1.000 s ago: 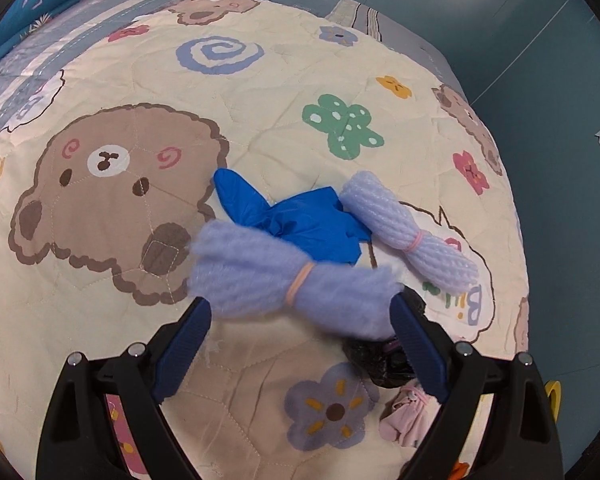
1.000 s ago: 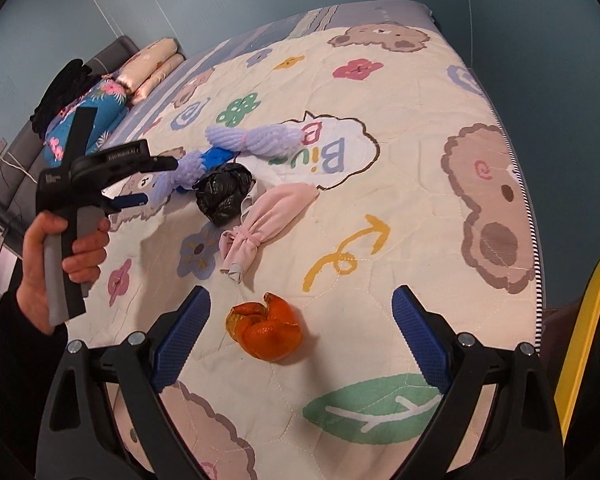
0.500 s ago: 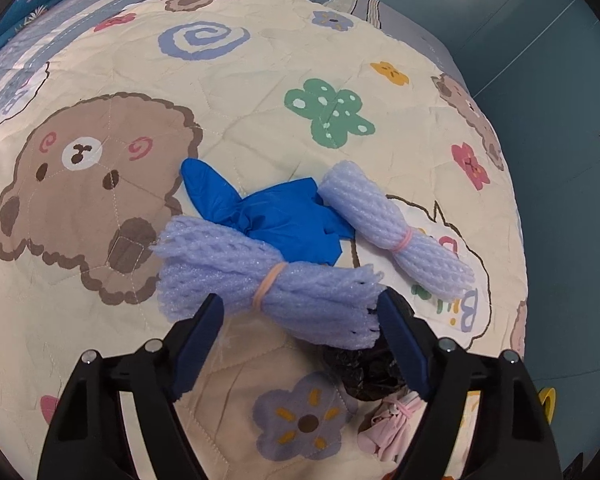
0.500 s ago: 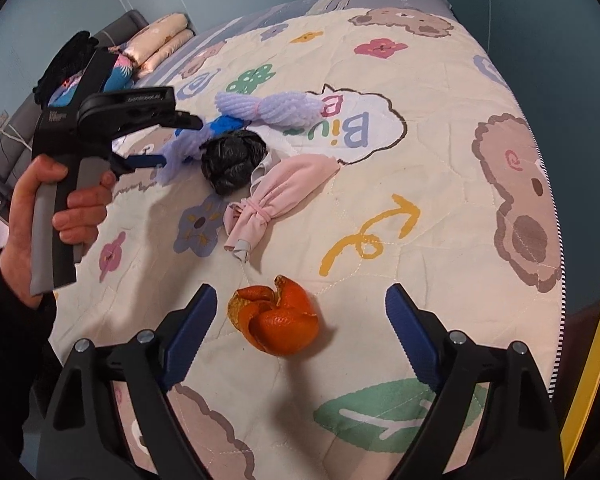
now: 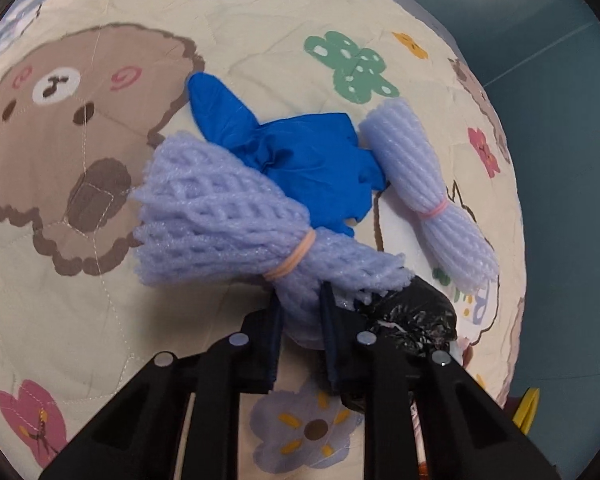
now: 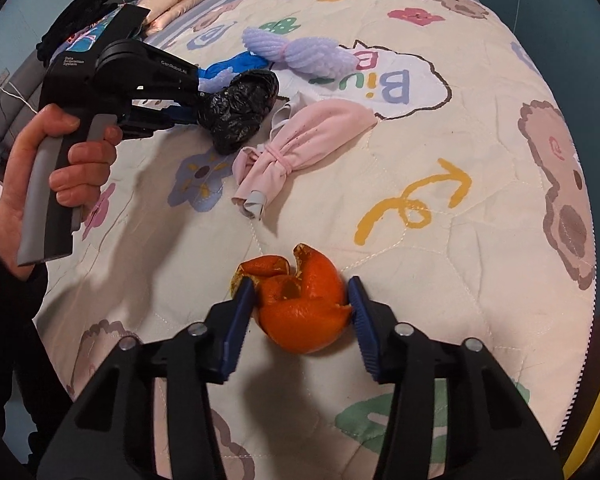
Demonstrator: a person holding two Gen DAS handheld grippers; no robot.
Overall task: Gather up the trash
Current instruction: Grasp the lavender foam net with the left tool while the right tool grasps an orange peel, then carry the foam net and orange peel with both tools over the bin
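Note:
My left gripper [image 5: 300, 300] is shut on a lavender foam-net bundle [image 5: 220, 220] tied with a rubber band, just behind the band. A blue glove [image 5: 300, 152] lies behind it, with a second foam-net bundle [image 5: 428, 196] to the right and a crumpled black bag [image 5: 412, 316] beside my right finger. My right gripper [image 6: 300, 292] has closed around an orange peel [image 6: 300, 304] on the quilt, with both pads touching its sides. In the right wrist view the left gripper [image 6: 188, 110] sits by the black bag [image 6: 240, 110]; a tied pink cloth [image 6: 300, 140] lies nearby.
All lies on a cream cartoon quilt [image 6: 460, 240] covering a bed. Pillows and dark clothing [image 6: 84, 8] are at the bed's head. The bed's right edge [image 6: 580, 320] drops off beside a yellow object [image 6: 592, 420].
My left gripper moved forward and shut on the near foam-net bundle. My right gripper moved down to the orange peel and closed on it.

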